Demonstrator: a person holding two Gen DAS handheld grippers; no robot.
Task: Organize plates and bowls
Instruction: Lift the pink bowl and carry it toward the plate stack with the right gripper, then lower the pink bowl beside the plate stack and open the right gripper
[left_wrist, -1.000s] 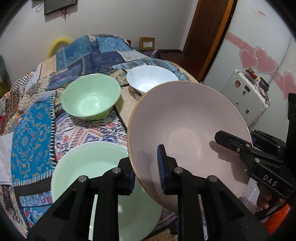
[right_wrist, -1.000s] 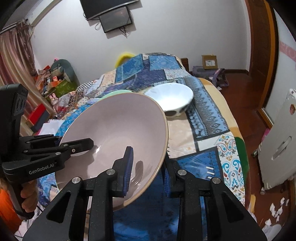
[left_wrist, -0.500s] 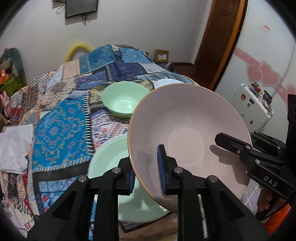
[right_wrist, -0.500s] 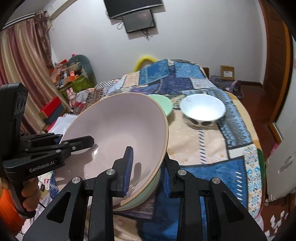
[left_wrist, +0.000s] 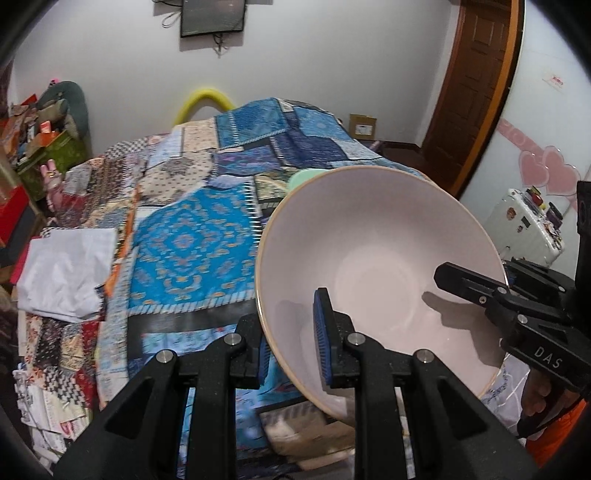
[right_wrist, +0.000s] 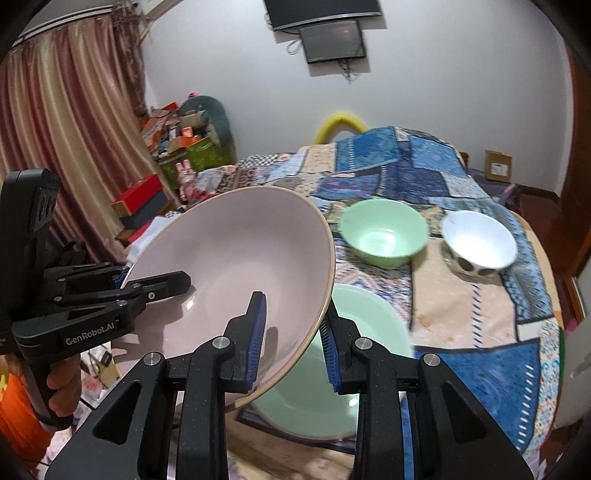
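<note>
While both grippers' fingers clamped its rim, the pink bowl (right_wrist: 236, 266) hung empty. Beyond the right gripper (right_wrist: 291, 339) sat an empty green plate (right_wrist: 332, 387), green bowl (right_wrist: 384, 236) and white bowl (right_wrist: 480, 243).

pink bowl (right_wrist: 236, 258) | mint bowl (right_wrist: 384, 236) | white bowl (right_wrist: 480, 240) | blue patchwork cloth (right_wrist: 480, 354)

Both grippers clamp pink bowl (right_wrist: 229, 258).

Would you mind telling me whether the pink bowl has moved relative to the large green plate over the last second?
Yes. In the right wrist view the pink bowl now sits left of the large green plate, uncovering it.
</note>
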